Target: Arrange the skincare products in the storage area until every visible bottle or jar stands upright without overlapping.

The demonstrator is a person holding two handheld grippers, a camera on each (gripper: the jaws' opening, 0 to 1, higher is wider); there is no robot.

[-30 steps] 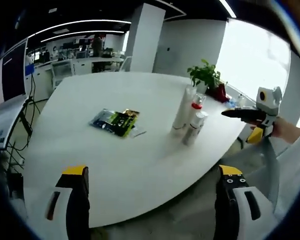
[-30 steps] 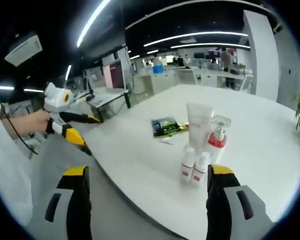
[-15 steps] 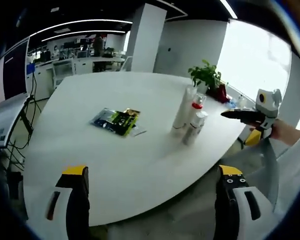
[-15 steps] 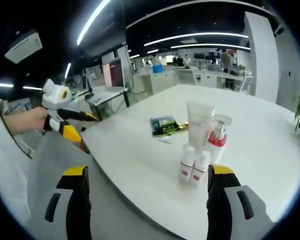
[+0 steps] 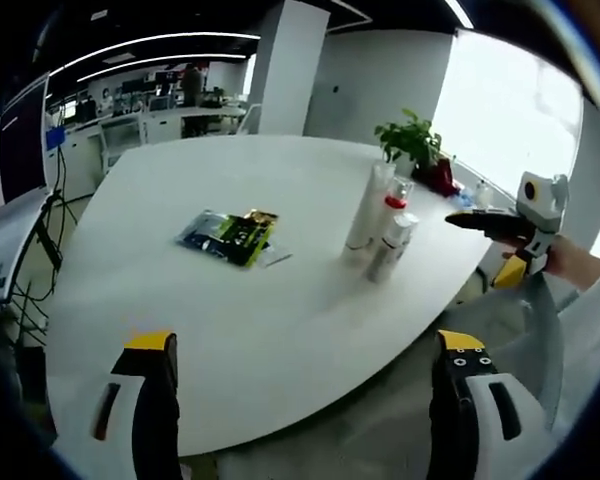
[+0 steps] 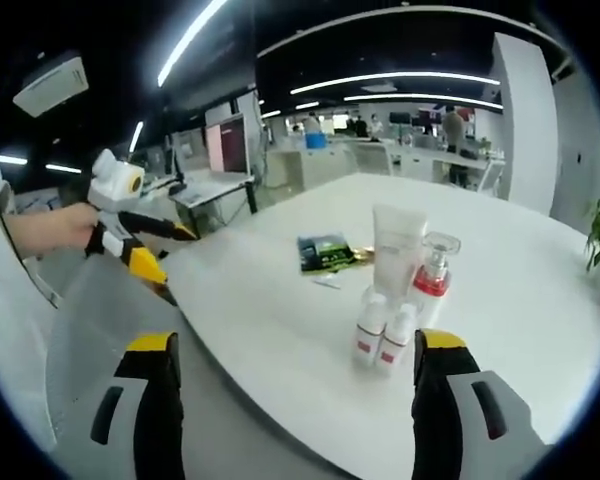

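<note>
The skincare products stand in a tight cluster on the white desk [image 6: 280,310]: a tall white tube [image 6: 398,248] on its cap, a clear pump bottle with a red band [image 6: 433,272] just to its right, and two small white bottles [image 6: 382,336] side by side on the near side, as the right gripper view shows them. All four look upright, though the small pair seem to touch each other and may be touching the tube behind; at this range I cannot tell for sure. A flat pile of sachets [image 6: 328,253] lies on the desk beyond the cluster, apart from it.

The right gripper [image 6: 292,400] has its fingers spread wide with nothing between them, held off the near edge of the desk. The left gripper [image 5: 305,410] is likewise spread and empty, well back from the products, with the sachets [image 5: 230,236] and the cluster [image 5: 380,225] far ahead of it.

If any step remains, it is probably spacing out the small bottles. Do that with the right gripper, which faces them squarely: come in low, close on one bottle around its body, not its cap, and slide or lift it gently sideways to bare desk, keeping clear of the tall tube, which would tip easily.
</note>
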